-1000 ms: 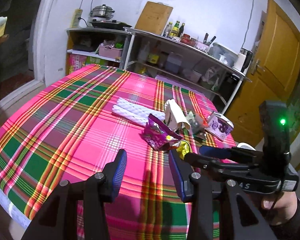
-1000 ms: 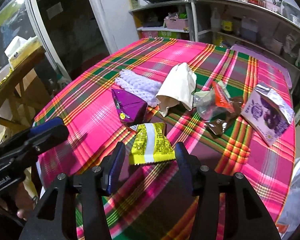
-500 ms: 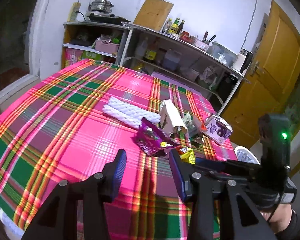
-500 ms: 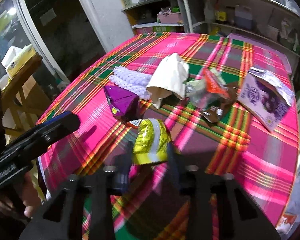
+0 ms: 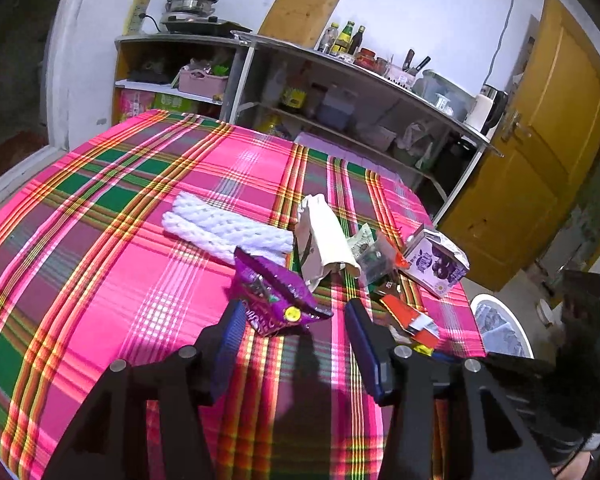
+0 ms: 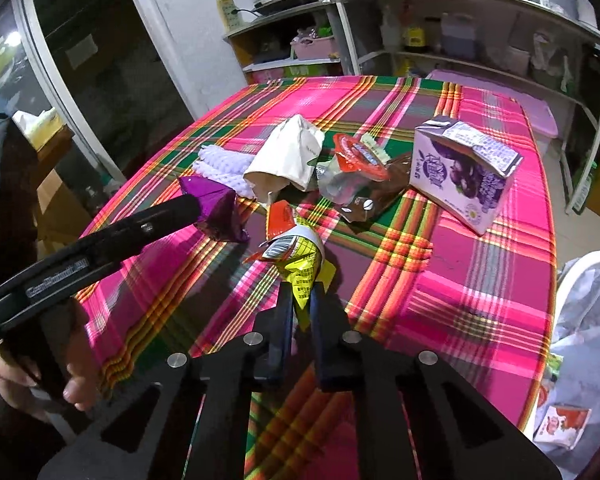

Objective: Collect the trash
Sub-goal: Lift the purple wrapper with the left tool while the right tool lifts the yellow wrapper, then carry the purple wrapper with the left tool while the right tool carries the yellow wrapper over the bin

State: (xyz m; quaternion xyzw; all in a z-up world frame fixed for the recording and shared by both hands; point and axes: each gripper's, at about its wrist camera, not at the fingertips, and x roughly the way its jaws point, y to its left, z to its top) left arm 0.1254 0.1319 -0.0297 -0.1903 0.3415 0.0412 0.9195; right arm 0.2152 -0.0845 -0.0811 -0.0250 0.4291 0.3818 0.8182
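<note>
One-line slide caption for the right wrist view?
Right gripper shut on a crumpled yellow wrapper above the plaid tablecloth, left gripper at the purple wrapper.

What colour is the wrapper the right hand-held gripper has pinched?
Yellow wrapper, with a white and red end; clearest in the right wrist view.

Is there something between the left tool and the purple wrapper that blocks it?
Nothing visible does. The left tool is open, and the purple wrapper lies on the tablecloth directly ahead of its fingertips, with nothing in between.
</note>
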